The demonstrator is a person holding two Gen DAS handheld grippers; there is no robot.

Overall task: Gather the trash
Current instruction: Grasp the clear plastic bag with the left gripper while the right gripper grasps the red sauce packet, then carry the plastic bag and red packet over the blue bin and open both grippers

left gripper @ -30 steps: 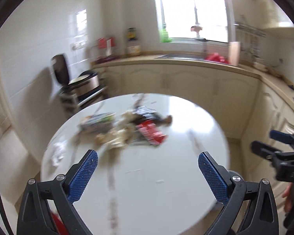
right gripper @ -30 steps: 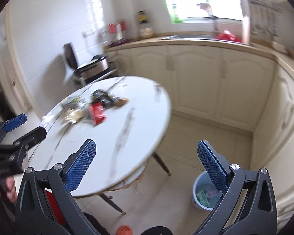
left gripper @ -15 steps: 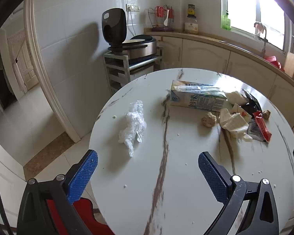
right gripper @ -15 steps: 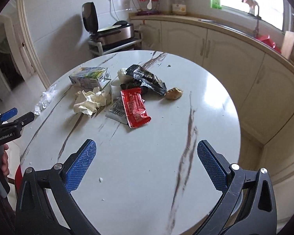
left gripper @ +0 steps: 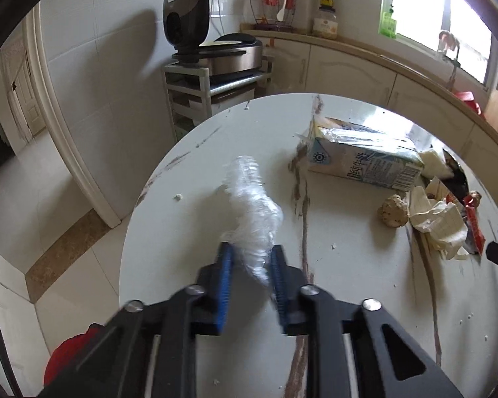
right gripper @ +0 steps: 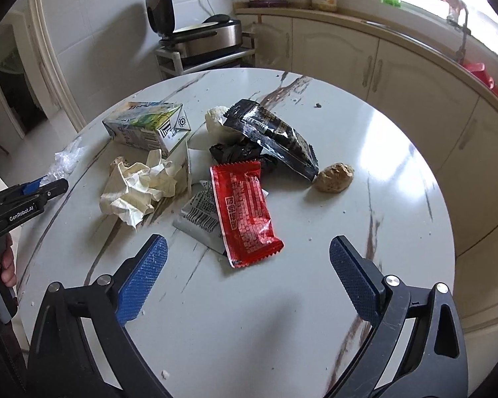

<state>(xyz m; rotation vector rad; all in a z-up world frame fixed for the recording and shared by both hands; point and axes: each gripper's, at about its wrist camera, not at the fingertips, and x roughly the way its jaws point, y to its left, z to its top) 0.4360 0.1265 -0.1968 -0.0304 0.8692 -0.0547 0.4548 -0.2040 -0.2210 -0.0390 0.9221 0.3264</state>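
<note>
My left gripper (left gripper: 249,265), wide open a moment ago, is closing on the crumpled clear plastic wrap (left gripper: 252,205) near the round white marble table's (left gripper: 348,331) edge — first trash nearly secured — while my right gripper (right gripper: 249,272) hangs open over the red foil wrapper (right gripper: 244,212).

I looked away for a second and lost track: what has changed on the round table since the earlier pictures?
The left gripper has come in low over the white marble table and its jaws are closing around the crumpled clear plastic wrap. The right gripper has moved closer to the red snack wrapper, jaws wide open, holding nothing. The milk carton and the remaining trash lie unmoved.
</note>
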